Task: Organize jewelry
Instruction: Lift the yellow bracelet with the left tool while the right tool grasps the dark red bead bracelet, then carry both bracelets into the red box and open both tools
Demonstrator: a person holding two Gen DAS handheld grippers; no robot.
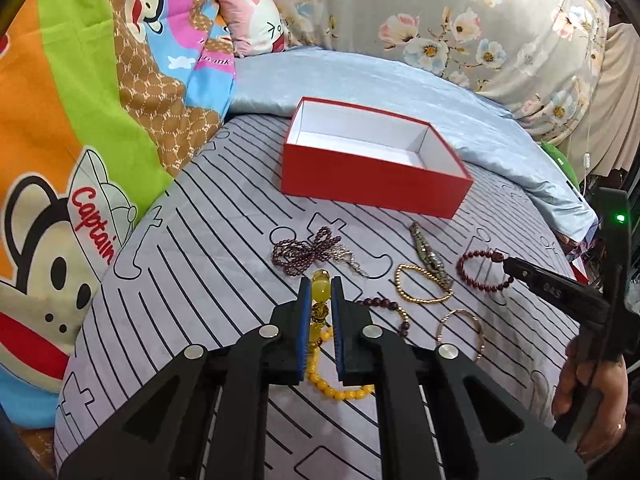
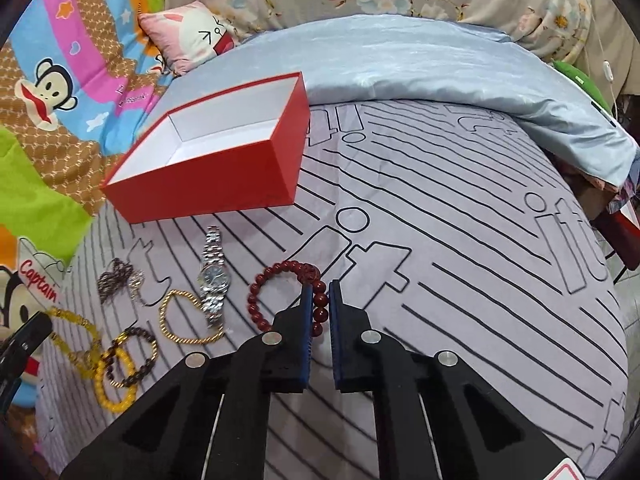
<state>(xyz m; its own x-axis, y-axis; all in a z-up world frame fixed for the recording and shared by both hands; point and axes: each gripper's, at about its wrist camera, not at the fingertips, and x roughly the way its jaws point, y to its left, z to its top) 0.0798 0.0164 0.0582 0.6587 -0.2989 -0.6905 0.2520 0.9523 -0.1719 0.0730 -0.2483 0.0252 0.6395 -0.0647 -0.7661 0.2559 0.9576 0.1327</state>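
Yellow bead strand (image 1: 320, 364) sits between the pads of the left claw (image 1: 321, 286), which clenches on its large bead; the right claw (image 2: 319, 289) grips the red bead bracelet (image 2: 280, 280). Both should lift straight, slowly, so nothing snags, toward the one empty red box (image 1: 372, 176) farther back on the bed (image 2: 460, 240). Seven pieces are visible: two held, five lying near together, including one watch (image 2: 212, 280).

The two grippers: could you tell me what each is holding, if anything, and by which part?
The left gripper pinches the yellow beads by the large bead. The right gripper closes on the red bracelet at its near side.
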